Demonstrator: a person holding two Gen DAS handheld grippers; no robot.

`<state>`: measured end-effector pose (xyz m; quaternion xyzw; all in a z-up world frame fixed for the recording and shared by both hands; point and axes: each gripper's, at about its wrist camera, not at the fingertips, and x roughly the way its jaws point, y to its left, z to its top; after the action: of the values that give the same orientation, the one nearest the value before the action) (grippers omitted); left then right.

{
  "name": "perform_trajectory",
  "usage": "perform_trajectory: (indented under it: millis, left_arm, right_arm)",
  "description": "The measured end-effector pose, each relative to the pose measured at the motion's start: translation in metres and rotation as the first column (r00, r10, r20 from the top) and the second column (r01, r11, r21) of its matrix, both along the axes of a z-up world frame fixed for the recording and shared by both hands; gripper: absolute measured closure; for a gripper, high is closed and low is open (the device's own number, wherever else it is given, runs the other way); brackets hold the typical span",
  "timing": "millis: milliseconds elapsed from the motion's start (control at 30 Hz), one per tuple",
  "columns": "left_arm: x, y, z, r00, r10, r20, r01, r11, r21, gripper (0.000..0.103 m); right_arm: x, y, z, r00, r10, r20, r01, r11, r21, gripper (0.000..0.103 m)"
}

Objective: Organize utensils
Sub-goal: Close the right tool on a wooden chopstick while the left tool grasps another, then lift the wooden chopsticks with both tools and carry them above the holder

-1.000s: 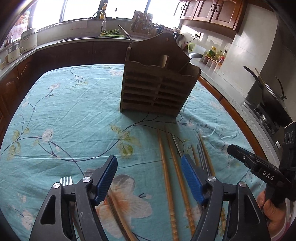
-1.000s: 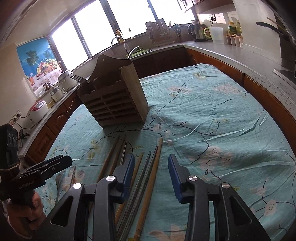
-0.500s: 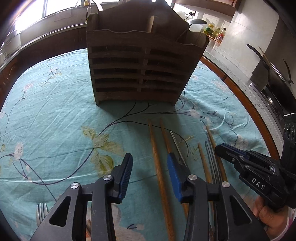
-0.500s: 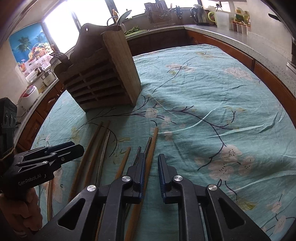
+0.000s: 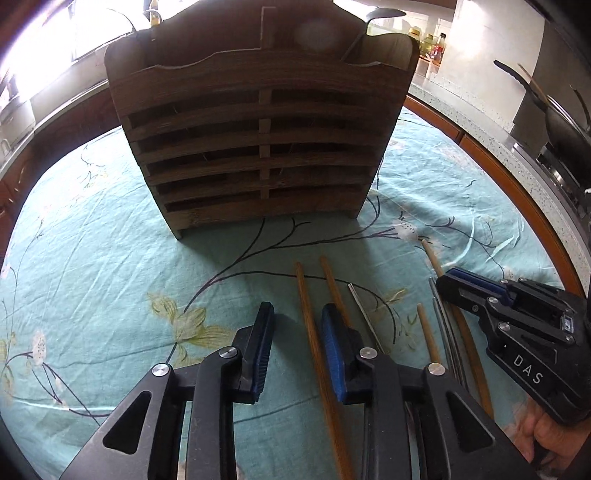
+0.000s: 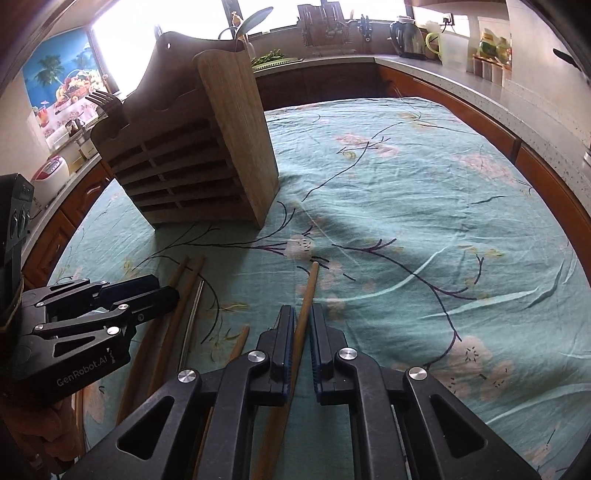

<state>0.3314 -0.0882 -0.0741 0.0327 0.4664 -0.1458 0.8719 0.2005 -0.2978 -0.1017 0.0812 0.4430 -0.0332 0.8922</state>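
Teal cloth printed with dark branches and pale flowers (image 6: 424,206) covers the table, with kitchen counters and bright windows curving round the top of both views. At upper centre of the left wrist view stands a dark slatted wooden utensil holder (image 5: 258,147); a metal spoon or ladle handle (image 5: 369,26) rises from its right rear compartment, and in the right wrist view dark fork tines (image 6: 105,101) poke out at the holder's left end. What else sits inside is hidden by its walls.

Below the holder, long brown wooden chopsticks (image 5: 314,332) lie roughly side by side with thin grey metal chopsticks (image 5: 441,325) among them. The left gripper (image 5: 297,350), at bottom centre of its own view, has its blue-padded fingers moderately apart; one wooden chopstick runs between them, nearer the right pad, and contact cannot be made out. The right gripper (image 6: 303,345) has its fingers drawn nearly together around a single wooden chopstick (image 6: 308,295), whose tip points toward the holder; its lower length is cut off under the gripper body. Whether that stick is lifted off the cloth is unclear.
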Motion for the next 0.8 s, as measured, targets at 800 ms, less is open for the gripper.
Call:
perform_trajectory:
  millis: [800]
  left_arm:
    - [-0.107, 0.103, 0.092, 0.984, 0.077, 0.160, -0.011, 0.925, -0.380, 0.099]
  right_arm:
    - [-0.065, 0.012, 0.099, 0.967, 0.007, 0.256, -0.048, 0.987, 0.156, 0.097]
